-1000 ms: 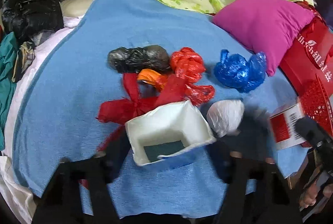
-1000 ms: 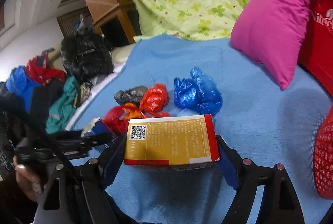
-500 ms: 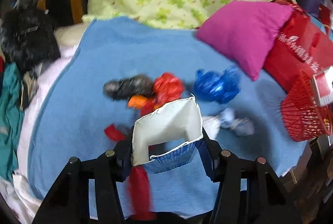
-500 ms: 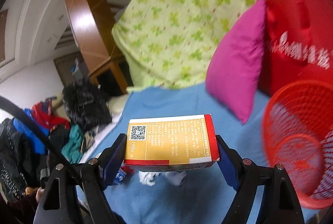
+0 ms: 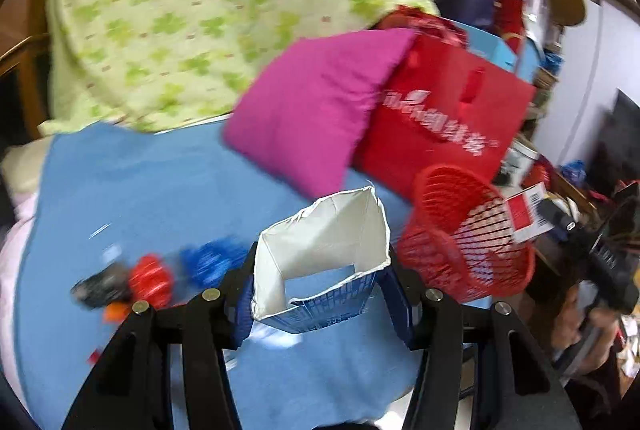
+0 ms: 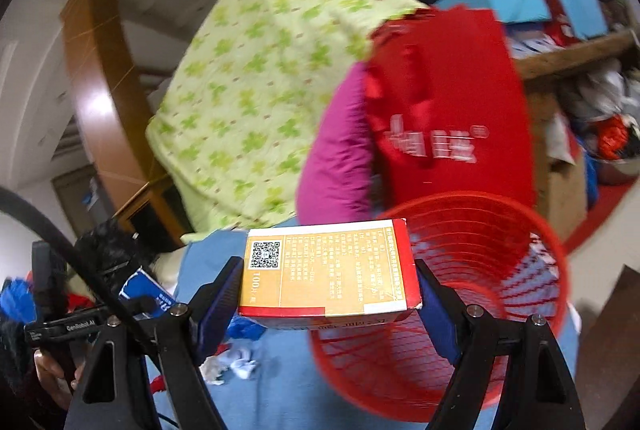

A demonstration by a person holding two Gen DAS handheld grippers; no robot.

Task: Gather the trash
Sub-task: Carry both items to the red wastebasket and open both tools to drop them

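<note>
The right gripper (image 6: pixel 328 294) is clamped on a yellow box (image 6: pixel 328 270) held beside the red basket (image 6: pixel 500 230); the left gripper (image 5: pixel 320 290) grips an open carton (image 5: pixel 320 254) beside it too. Released early, either could be dropped outside the rim onto the blue blanket (image 5: pixel 140 190).

The red basket (image 6: pixel 472 294) gapes open at its mouth, with free air above the rim. A red bag (image 6: pixel 444 118) and pink pillow (image 5: pixel 316 110) crowd close behind it. Crumpled plastic bags (image 5: pixel 152 280) litter the blue blanket (image 5: pixel 160 182) leftward; bare blanket lies between them and the pillow.
</note>
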